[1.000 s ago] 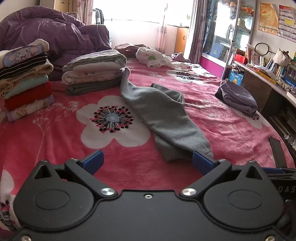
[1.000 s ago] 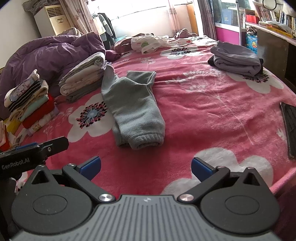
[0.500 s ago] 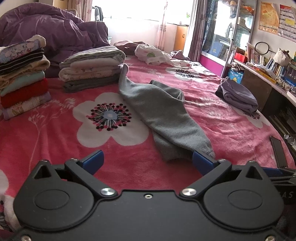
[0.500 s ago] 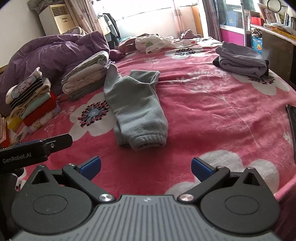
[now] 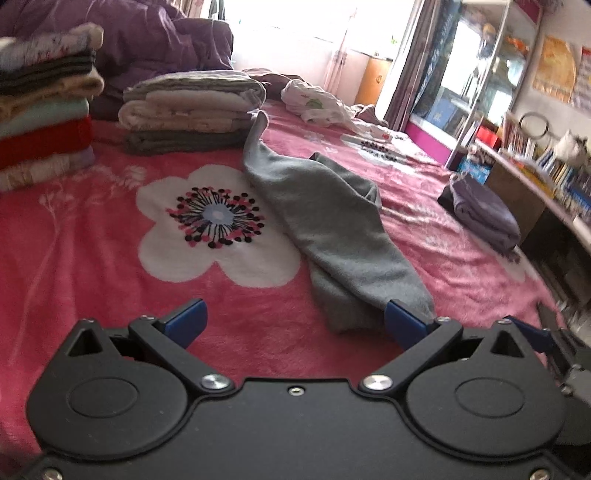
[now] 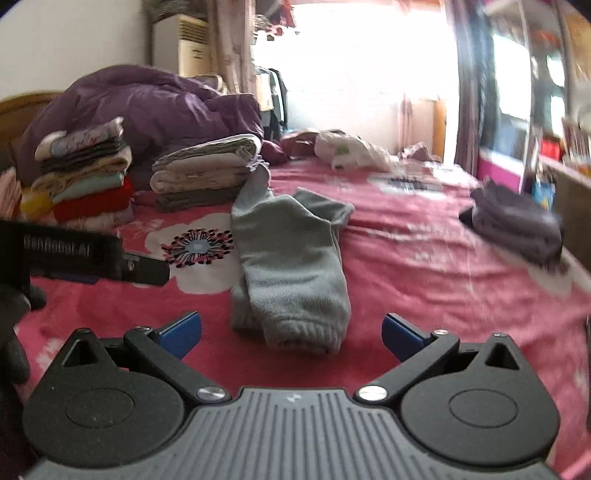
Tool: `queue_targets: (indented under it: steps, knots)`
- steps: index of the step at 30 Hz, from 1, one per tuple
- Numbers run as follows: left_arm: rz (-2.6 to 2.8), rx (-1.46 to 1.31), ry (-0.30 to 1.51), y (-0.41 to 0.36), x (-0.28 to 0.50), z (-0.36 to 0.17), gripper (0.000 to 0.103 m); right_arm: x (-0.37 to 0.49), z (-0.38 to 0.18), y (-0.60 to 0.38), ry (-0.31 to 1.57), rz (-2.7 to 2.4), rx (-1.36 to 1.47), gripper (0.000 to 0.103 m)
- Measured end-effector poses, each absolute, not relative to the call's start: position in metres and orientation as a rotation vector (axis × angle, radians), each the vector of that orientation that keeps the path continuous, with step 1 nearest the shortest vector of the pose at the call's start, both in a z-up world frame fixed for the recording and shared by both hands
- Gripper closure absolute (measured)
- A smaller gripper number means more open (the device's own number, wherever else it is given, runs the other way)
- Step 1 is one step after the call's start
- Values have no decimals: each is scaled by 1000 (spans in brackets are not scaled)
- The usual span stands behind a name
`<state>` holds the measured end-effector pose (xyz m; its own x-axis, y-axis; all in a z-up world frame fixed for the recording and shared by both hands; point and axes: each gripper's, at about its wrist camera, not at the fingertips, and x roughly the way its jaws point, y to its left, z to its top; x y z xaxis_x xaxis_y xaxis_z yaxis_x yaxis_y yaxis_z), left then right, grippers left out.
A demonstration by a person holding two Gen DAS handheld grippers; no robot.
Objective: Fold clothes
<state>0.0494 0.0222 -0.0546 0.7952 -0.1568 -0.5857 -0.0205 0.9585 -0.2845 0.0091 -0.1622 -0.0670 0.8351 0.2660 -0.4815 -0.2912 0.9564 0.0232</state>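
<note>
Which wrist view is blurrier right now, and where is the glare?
Right wrist view: motion-smeared, worst on the folded purple garment; window blown out white. Left wrist view: sharper on the grey sweatpants, soft at the right-hand shelves; window also overexposed.

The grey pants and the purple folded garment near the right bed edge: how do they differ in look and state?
The grey pants lie stretched long across the pink blanket, only partly folded; the purple garment is a compact bundle. The pants are light grey, the garment dark purple. The pants lie mid-bed before both open tools, the garment by the edge. Both rest on the blanket, unheld.
</note>
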Motion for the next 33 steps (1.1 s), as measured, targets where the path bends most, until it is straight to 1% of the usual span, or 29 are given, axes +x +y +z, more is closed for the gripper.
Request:
queue_targets:
  steps: [5,11,12,14,16,20,21,22,23,25,27,29,31,33]
  knots:
    - [-76,-330,627,27,58,-64,0,20,-80,-151,487,302,-173,0]
    - [-69,-364,685,34,74,-79,0,35,-91,-135,467,299,-296,0]
    - [-70,-367,696,35,76,-81,0,37,-94,-133,461,295,-311,3]
    - [-73,-373,715,36,82,-85,0,38,-99,-129,445,294,-332,9]
    - [-72,-390,728,37,87,-90,0,41,-102,-128,438,303,-334,23]
    - [-96,-454,742,39,96,-102,0,53,-109,-134,463,315,-306,40]
    - [-105,-464,744,39,98,-105,0,57,-111,-136,473,317,-300,49]
    - [-115,-473,746,38,101,-108,0,59,-111,-143,479,317,-253,52]
    - [-125,-481,748,37,103,-110,0,61,-110,-150,483,317,-203,52]
    - [-147,-487,745,33,106,-116,0,66,-109,-165,492,316,-102,58]
    - [-166,-490,738,29,107,-119,0,71,-108,-181,500,314,-2,61]
    - [-187,-486,727,25,108,-122,0,76,-107,-196,507,313,99,66]
    - [-207,-473,715,20,108,-123,1,80,-106,-211,513,310,199,75]
    - [-222,-463,703,15,109,-125,1,85,-105,-226,519,307,300,80]
